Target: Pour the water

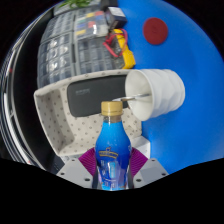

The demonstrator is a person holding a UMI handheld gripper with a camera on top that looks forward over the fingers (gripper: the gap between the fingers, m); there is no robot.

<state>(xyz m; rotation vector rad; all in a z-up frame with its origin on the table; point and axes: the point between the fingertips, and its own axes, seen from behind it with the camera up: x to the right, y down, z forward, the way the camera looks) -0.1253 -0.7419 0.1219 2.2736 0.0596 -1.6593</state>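
A blue plastic bottle [112, 145] with an orange cap and a blue-and-gold label stands between my gripper's [112, 166] fingers, and both purple pads [90, 162] press on its sides. The whole view is rolled to one side. A white paper cup [157, 92] sits just beyond the bottle's cap, a little to the right, its open mouth turned toward the bottle's top. The cap is still on the bottle. No water is visible in the air or in the cup.
A blue surface [185, 55] with a red disc [157, 31] fills the area behind the cup. A grey-and-white box or tray [75, 100] lies left of the bottle. Beyond it are a dark keyboard-like panel [62, 48] and small yellow and red items [122, 45].
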